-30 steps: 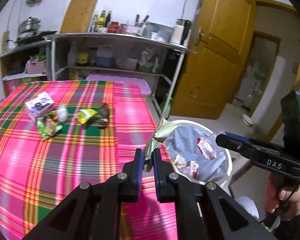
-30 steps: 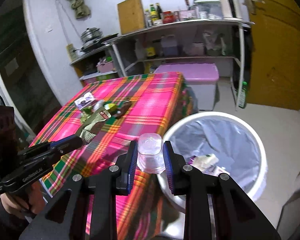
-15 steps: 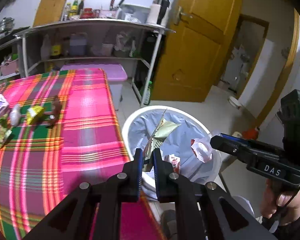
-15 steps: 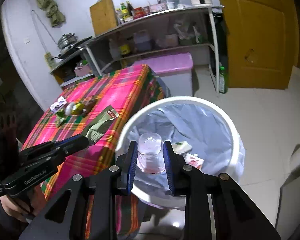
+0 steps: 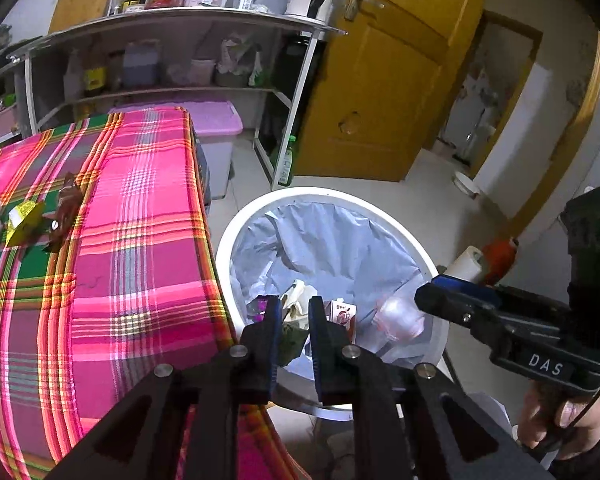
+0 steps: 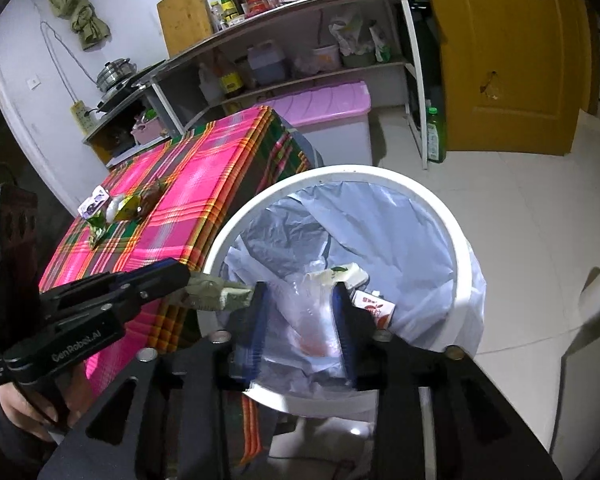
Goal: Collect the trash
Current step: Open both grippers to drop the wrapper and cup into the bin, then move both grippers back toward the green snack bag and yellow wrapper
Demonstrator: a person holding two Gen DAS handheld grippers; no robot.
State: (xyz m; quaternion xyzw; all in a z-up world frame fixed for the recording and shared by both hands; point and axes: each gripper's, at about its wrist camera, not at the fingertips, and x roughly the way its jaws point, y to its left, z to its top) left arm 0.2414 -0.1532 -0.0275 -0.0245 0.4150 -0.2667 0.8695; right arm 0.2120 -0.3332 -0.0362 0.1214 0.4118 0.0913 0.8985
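Note:
Both grippers hang over the white bin [image 5: 340, 196] [image 6: 380, 172] with its blue liner, beside the plaid table [image 5: 140, 240] [image 6: 204, 184]. My left gripper [image 5: 296, 312] [image 6: 184, 276] has its jaws opening slightly, and a crumpled green wrapper [image 5: 292, 340] [image 6: 216, 292] still sits pinched at their tip. My right gripper [image 6: 300, 304] [image 5: 424, 300] has its jaws opening wide. The clear plastic cup [image 6: 304, 320] [image 5: 396, 316] is blurred between them, slipping down into the bin. More wrappers [image 5: 24, 220] [image 6: 116, 208] lie together on the table.
A red and white carton [image 5: 342, 312] [image 6: 374, 306] and paper lie in the bin. Behind stand a metal shelf [image 5: 180, 16], a purple-lidded box [image 6: 320, 104], a green bottle [image 6: 434, 136] on the floor and a yellow door [image 5: 380, 100]. A hand holds each gripper's handle.
Both grippers swung from the table edge to over the bin and dropped lower. The right jaws spread apart and the cup came loose. The left jaws widened a little around the wrapper.

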